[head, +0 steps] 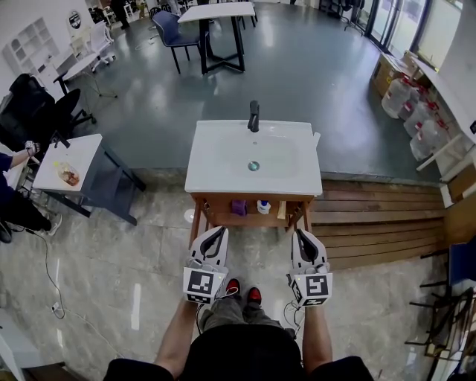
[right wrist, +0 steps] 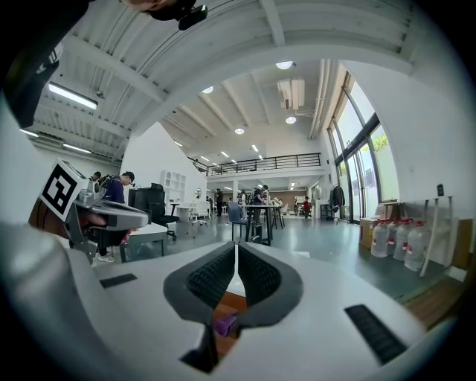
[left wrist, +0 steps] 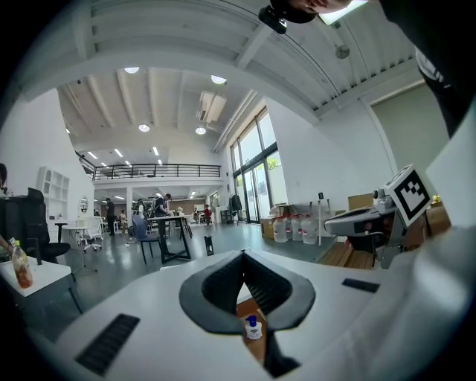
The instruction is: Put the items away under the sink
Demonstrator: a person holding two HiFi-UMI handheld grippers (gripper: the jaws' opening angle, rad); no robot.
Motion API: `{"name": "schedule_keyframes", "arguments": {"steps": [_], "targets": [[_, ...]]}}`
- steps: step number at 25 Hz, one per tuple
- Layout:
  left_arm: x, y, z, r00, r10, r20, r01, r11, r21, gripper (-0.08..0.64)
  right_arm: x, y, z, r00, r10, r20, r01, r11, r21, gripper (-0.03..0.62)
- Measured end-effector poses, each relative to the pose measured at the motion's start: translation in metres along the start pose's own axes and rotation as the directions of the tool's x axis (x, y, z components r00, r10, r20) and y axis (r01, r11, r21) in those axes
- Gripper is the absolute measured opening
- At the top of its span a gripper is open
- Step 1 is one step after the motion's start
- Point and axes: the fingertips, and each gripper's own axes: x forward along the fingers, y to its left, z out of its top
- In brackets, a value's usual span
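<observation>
A white sink top (head: 216, 167) with a black faucet (head: 253, 117) stands on a wooden stand ahead of me. On the shelf under it sit a purple item (head: 238, 207) and a white bottle with a blue cap (head: 263, 207). My left gripper (head: 216, 233) and right gripper (head: 300, 234) hover side by side in front of the shelf, both shut and empty. In the left gripper view the jaws meet at the tips (left wrist: 242, 257), with the bottle (left wrist: 253, 327) seen below them. The right gripper's tips (right wrist: 236, 250) also touch, and the purple item (right wrist: 225, 324) shows beneath.
A small white table (head: 82, 152) with a snack on it stands at the left, beside a seated person (head: 11, 195). Wooden steps (head: 372, 219) run along the right of the stand. Water jugs (head: 410, 111) line the right wall. A black table (head: 219, 11) and blue chair stand far back.
</observation>
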Motion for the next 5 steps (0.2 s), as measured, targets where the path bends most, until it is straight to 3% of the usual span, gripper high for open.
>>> {"name": "schedule_keyframes", "arguments": {"steps": [5], "targets": [[0.0028,-0.0021,-0.0050,1.000,-0.006,-0.011,0.006,1.000,0.002,0.006,0.0009,-0.0003,-0.0064,1.000,0.002,-0.011,-0.002,1.000,-0.003,0.038]]}}
